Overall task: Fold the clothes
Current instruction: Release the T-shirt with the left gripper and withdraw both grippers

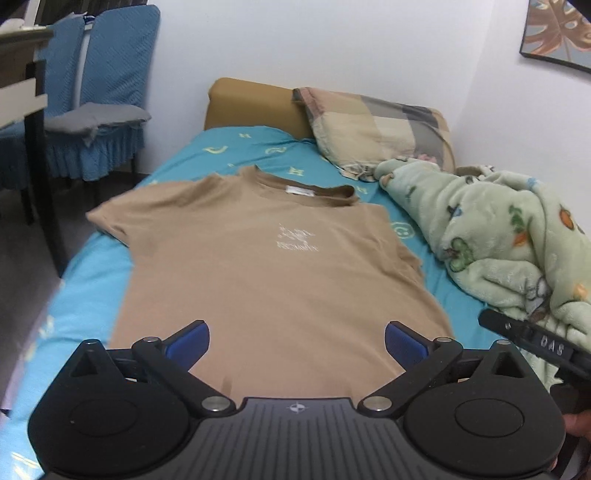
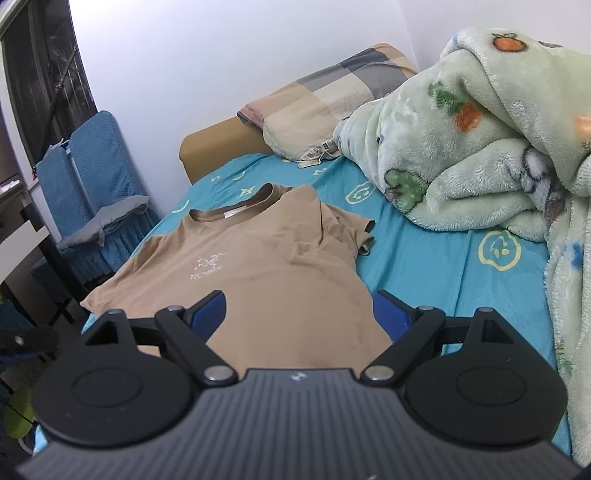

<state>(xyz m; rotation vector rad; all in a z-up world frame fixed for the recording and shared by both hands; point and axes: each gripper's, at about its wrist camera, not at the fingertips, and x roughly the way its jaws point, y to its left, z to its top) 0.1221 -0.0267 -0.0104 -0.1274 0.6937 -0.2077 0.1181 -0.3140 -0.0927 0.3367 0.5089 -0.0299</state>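
Both our left gripper (image 1: 297,341) and right gripper (image 2: 300,312) are hovering wide open, gripping nothing, above the tan T-shirt (image 1: 266,273) that is lying flat on the teal bedsheet (image 2: 424,266).

One T-shirt (image 1: 273,266), one pillow (image 1: 376,125), one blanket (image 1: 491,236), two chairs (image 1: 110,74), and one framed picture (image 1: 557,33).

Tan cotton T-shirt (image 1: 273,280) hem hidden behind black gripper body in both views, its white chest print (image 1: 295,238) blurred beyond reading, green fleece blanket (image 2: 480,155) cut by right frame edge, framed leaf picture (image 1: 557,33) cropped at corner.
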